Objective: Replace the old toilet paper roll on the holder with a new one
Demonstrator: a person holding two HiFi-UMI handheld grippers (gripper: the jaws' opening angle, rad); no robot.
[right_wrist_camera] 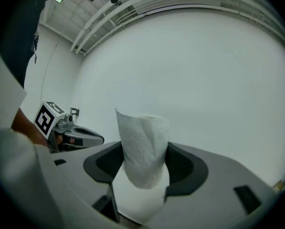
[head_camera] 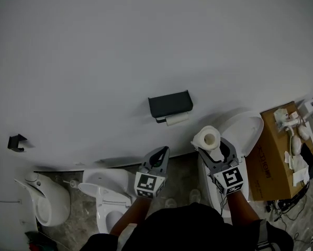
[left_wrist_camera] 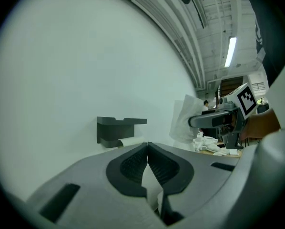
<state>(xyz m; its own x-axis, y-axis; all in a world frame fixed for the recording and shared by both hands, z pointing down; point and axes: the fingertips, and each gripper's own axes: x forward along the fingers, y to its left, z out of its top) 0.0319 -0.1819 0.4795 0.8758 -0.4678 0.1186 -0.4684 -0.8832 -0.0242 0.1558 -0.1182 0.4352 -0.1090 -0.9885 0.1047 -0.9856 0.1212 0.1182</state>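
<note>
- White tissue makes up the new roll, which stands on end between the jaws of the right gripper with its hollow core facing up.
- In the right gripper view both dark pads press against the roll's sides, so the jaws are closed on it.
- The left gripper has its jaws shut tip to tip and points toward the pale wall.
- A dark holder is fixed to that wall, and in the head view it lies above and between the two grippers.
- The old roll, thin and pale, sits just under the holder's shelf.
- The new roll is apart from the holder, lower and to its right, over a white toilet.
- A cardboard box stands just right of that toilet.
- A second toilet stands below the left gripper.
</note>
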